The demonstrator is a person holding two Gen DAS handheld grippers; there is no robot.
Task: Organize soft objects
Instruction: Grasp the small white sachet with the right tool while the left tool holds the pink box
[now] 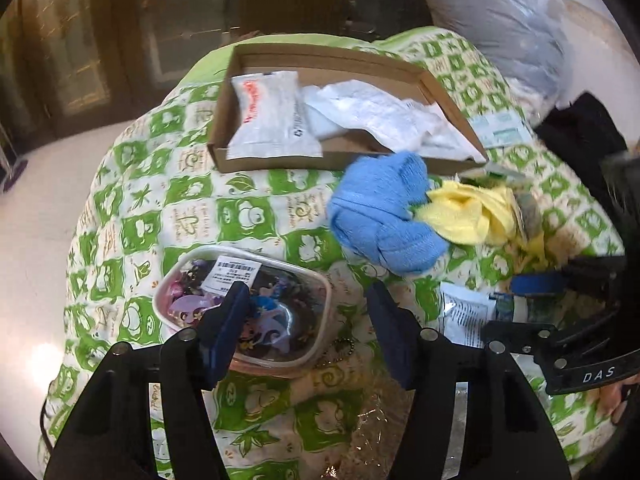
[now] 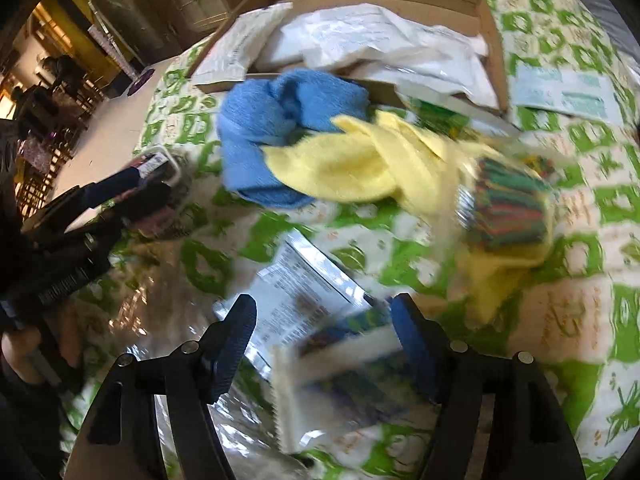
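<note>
A crumpled blue cloth [image 1: 380, 216] [image 2: 272, 132] lies on the green-and-white quilt [image 1: 160, 200], touching a yellow cloth [image 1: 468, 216] [image 2: 344, 168] to its right. Behind them a shallow cardboard box [image 1: 280, 164] [image 2: 490, 40] holds white packets. My left gripper [image 1: 304, 320] [image 2: 140, 200] is open over a clear tub of hair clips [image 1: 288, 308] [image 2: 160, 164]; one finger overlaps the tub, the other stands past its right edge. My right gripper [image 2: 322, 328] [image 1: 516, 306] is shut on a blurred green-printed packet [image 2: 344, 364], above a white sachet [image 2: 296, 280] [image 1: 464, 316].
A striped bundle in clear wrap [image 2: 508, 204] rests on the yellow cloth. Pale green sachets [image 1: 500, 130] [image 2: 560, 92] lie right of the box. A grey bagged pillow [image 1: 500, 20] and a black garment [image 1: 580, 132] sit at the back right. The quilt drops off to the floor [image 1: 32, 220] at left.
</note>
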